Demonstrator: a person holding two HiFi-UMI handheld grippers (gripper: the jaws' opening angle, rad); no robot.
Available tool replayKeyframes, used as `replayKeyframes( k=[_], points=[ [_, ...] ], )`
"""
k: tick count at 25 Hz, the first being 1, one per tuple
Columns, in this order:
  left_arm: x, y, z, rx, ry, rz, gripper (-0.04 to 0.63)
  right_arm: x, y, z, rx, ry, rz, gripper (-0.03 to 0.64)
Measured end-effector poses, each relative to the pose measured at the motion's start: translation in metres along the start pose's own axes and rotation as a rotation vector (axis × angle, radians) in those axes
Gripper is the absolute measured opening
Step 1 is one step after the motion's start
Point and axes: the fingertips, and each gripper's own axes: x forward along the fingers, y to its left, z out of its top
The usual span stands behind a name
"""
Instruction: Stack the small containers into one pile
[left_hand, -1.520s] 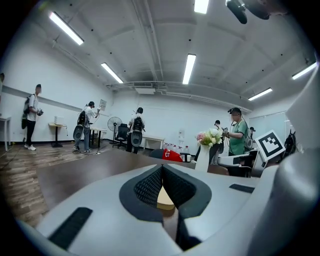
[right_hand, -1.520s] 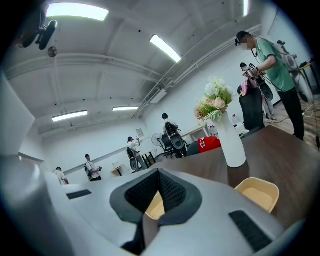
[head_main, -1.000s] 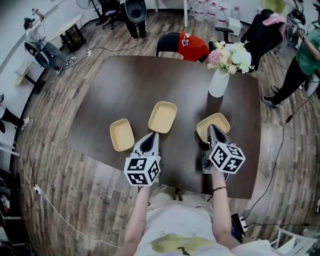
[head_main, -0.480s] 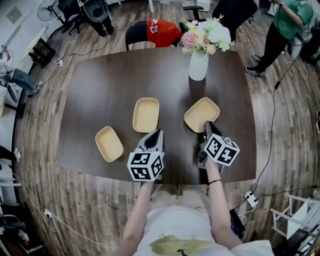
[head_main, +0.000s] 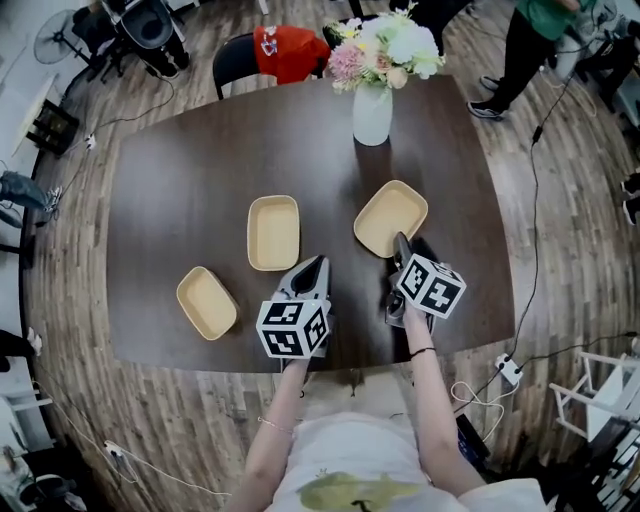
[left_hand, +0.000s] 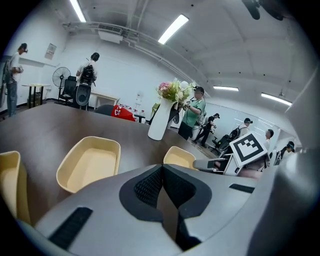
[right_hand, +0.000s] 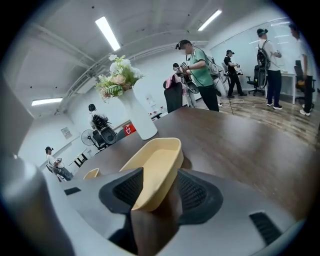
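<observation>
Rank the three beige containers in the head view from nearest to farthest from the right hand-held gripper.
1. The right container: its near rim lies between the opening jaws of the right hand-held gripper.
2. The middle container: off to that gripper's left, clear of it.
3. The left container: farthest left, closer to the person's side.

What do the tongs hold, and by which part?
Nothing is gripped. The right tongs are opening around the near end of the right container, pads off it. The left tongs are shut, empty.
</observation>
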Motion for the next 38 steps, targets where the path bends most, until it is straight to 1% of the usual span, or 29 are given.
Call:
replayKeyframes(
  k=[8,12,14,16,18,19,20,28,34,38],
  points=[
    [0.017,-0.002,-0.005,0.009,0.034,-0.042,0.025,0.016,-0.017,-0.014,0.055,0.069,-0.095,0.193],
    [0.019,-0.004,-0.006,0.011,0.041,-0.048,0.025,0.023,-0.016,-0.018,0.084,0.098,-0.089,0.188],
    [0.021,-0.004,-0.005,0.009,0.041,-0.046,0.025,0.026,-0.015,-0.017,0.102,0.102,-0.082,0.143],
    [0.022,-0.004,-0.004,0.006,0.039,-0.042,0.025,0.028,-0.016,-0.015,0.106,0.101,-0.093,0.114],
    [0.021,-0.003,-0.004,0.003,0.035,-0.034,0.025,0.026,-0.018,-0.014,0.100,0.107,-0.107,0.067],
    [0.019,-0.003,-0.003,0.001,0.032,-0.030,0.025,0.026,-0.018,-0.014,0.096,0.113,-0.110,0.049],
    [0.018,-0.003,-0.003,0.000,0.029,-0.026,0.025,0.025,-0.019,-0.014,0.093,0.119,-0.110,0.048],
    [0.003,0.004,0.005,-0.009,-0.013,0.020,0.025,0.021,-0.009,-0.004,0.072,0.118,-0.053,0.037],
    [-0.012,0.010,0.015,-0.015,-0.064,0.063,0.025,0.016,0.009,0.006,0.029,0.111,0.020,0.037],
    [-0.025,0.015,0.017,-0.028,-0.104,0.100,0.025,0.011,0.024,0.005,0.002,0.115,0.079,0.036]
  ],
)
